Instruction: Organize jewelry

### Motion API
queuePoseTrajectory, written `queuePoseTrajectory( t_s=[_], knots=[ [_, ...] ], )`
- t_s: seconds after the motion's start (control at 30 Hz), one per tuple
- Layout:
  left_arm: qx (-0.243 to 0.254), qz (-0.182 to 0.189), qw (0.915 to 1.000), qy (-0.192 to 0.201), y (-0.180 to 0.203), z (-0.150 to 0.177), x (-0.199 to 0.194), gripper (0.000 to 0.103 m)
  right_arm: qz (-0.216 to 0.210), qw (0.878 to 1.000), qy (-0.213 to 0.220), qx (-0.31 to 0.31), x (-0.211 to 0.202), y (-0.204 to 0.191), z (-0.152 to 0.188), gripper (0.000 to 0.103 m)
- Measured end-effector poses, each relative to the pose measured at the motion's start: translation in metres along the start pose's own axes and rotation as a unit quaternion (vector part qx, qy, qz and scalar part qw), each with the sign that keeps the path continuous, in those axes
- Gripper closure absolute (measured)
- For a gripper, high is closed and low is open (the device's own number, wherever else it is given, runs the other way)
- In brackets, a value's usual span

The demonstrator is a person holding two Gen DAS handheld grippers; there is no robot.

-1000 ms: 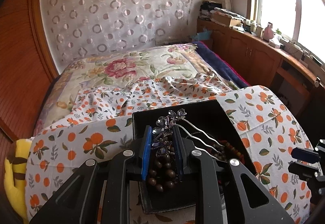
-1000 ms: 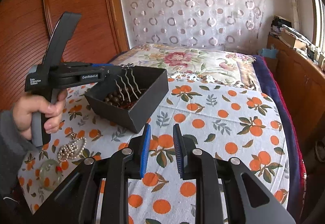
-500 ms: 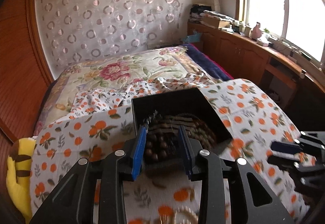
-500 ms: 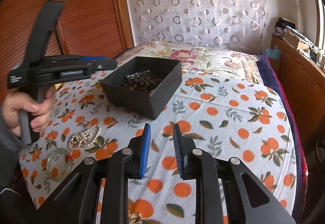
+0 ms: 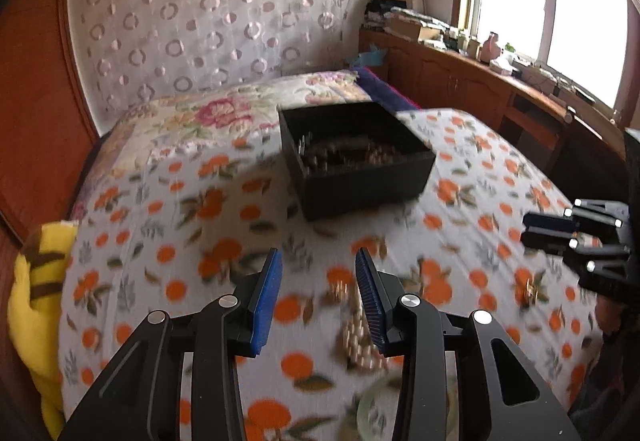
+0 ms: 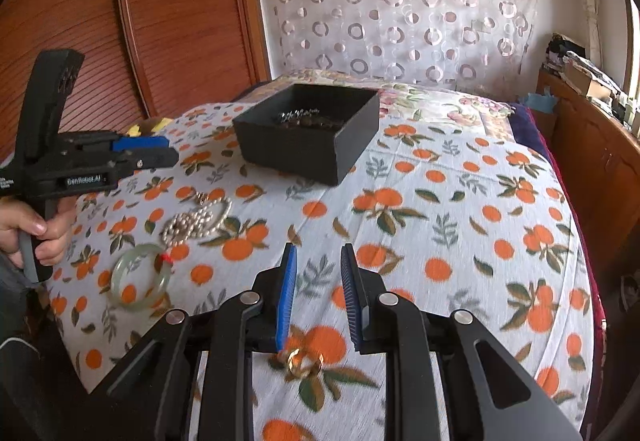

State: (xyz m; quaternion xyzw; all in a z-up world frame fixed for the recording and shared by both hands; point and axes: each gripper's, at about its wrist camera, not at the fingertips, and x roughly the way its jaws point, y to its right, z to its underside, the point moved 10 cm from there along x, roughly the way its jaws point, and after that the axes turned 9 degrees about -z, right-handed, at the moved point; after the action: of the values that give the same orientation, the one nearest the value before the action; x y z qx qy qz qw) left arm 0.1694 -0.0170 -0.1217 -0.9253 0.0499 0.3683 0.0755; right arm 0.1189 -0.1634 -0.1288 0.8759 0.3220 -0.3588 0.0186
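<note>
Orange-print bedspread [image 6: 440, 209]: empty left gripper [image 5: 318, 295], jaws just widening, should straddle the pearl strand [image 6: 198, 219]; right gripper [image 6: 318, 291] gapes narrowly, empty.

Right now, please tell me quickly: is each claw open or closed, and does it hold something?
Left claw: open, holding nothing; its jaws have just been opening.
Right claw: open, holding nothing.

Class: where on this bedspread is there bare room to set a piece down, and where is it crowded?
Free: the bedspread right of the black box. Crowded: the pearl necklace, jade bangle and gold ring.
</note>
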Motion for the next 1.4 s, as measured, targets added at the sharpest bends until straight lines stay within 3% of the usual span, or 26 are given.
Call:
queuePoseTrajectory(
  t_s=[0.13, 0.27, 0.47, 0.57, 0.67, 0.9, 1.13, 1.4],
  knots=[
    [0.007, 0.008, 0.9998, -0.019, 0.002, 0.021, 0.004, 0.067, -0.005, 1.0, -0.005, -0.005, 0.0, -0.01, 0.007, 0.078],
    [0.005, 0.038, 0.9983, -0.044, 0.01, 0.037, 0.01, 0.067, -0.02, 1.0, -0.006, -0.008, 0.003, -0.025, 0.008, 0.078],
    [0.016, 0.042, 0.9972, -0.06, 0.017, 0.048, 0.016, 0.07, -0.03, 0.999, -0.012, -0.038, 0.01, -0.05, 0.005, 0.078],
    [0.028, 0.033, 0.9975, -0.056, 0.019, 0.049, 0.018, 0.07, -0.034, 0.998, -0.012, -0.041, 0.01, -0.055, 0.004, 0.078],
    [0.038, 0.0, 0.9978, -0.055, 0.012, 0.048, 0.022, 0.07, -0.035, 0.998, -0.012, -0.043, 0.011, -0.059, 0.004, 0.078],
    [0.016, -0.029, 0.9975, -0.063, -0.014, 0.05, 0.027, 0.071, -0.037, 0.998, -0.016, -0.045, 0.013, -0.063, 0.007, 0.078],
    [0.018, -0.017, 0.9981, -0.057, -0.013, 0.052, 0.024, 0.09, -0.043, 0.998, -0.022, -0.049, 0.018, -0.069, 0.009, 0.078],
    [0.007, 0.0, 0.9986, -0.053, -0.01, 0.042, 0.034, 0.091, -0.059, 0.996, -0.032, -0.058, 0.028, -0.084, 0.01, 0.078]
  ],
)
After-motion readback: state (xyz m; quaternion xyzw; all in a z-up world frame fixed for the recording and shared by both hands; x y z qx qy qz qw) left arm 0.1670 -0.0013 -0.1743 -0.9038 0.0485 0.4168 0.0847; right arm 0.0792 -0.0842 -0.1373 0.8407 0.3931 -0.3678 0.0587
